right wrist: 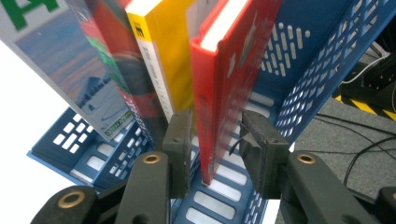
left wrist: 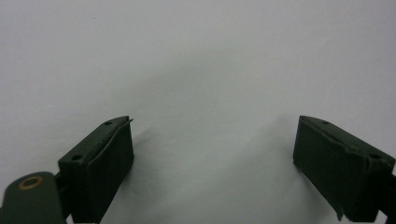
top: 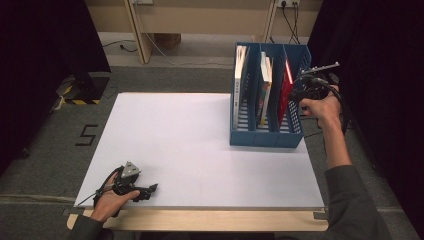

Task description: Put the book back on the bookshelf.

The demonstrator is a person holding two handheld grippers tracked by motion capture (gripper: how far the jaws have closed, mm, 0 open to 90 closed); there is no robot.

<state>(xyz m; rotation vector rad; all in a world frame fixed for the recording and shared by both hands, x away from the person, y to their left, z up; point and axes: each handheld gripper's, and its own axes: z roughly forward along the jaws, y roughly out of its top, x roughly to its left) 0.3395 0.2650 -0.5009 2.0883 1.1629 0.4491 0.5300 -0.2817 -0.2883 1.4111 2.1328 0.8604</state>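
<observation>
White table [top: 190,145], blue rack [top: 265,137] at far right. Right gripper [right wrist: 217,140] straddling red book [right wrist: 233,70], not yet pinching. Left gripper [left wrist: 212,154] resting spread; probably squeeze next, then lift.

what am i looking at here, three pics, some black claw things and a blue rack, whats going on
A person holds a handheld two-fingered gripper in each hand at a white table. The high view looks down from above. The left gripper rests near the table's front edge, fingers wide open over bare white surface in its own camera. The right gripper, seen through its camera, straddles a red hardcover book standing in the blue perforated plastic file rack. A small gap shows at one finger, so a firm grip is unclear.
</observation>
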